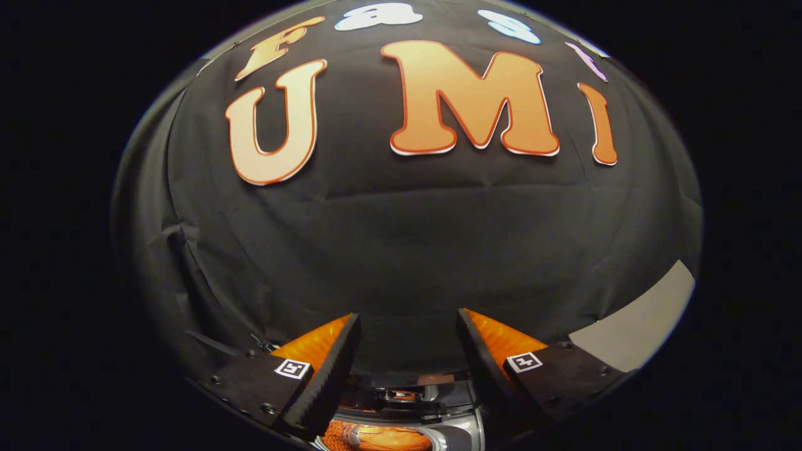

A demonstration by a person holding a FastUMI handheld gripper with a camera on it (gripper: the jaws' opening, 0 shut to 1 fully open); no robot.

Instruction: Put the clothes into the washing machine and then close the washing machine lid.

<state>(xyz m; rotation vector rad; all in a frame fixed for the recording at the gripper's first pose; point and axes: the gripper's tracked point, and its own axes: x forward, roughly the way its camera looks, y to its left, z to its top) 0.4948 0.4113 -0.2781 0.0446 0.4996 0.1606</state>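
Your tool (408, 338) is spread wide with nothing between its fingers (332, 369); only the dark cloth wall (401, 250) of the booth shows through the gap. You are holding it level or tipped slightly up, aimed at that wall rather than down at the work, so most of what lies ahead of the fingers is plain fabric.

The task's things sit low, close under the tool. Between the bases of the two fingers you can make out a chrome, curved rim with a dark opening, which reads as the washing machine (432, 401) seen from just above and behind. Below that, nearest to you, is a patch of orange patterned stuff (376, 436) that may be the clothes, but too little shows to say whether it is in the drum or beside it. The lid cannot be made out. A pale grey panel (633, 326) lies beyond the outer finger on one side, against the wall's lower edge.

Judging by the empty, wide fingers and the raised aim, you are between grasps: either about to go down for the clothes or lifted clear after a drop. Which one, this view alone does not settle.

For the next move, pitch the tool downward until the machine's opening and the orange patch lie ahead of the fingertips, then confirm where the fabric sits before you close on anything.
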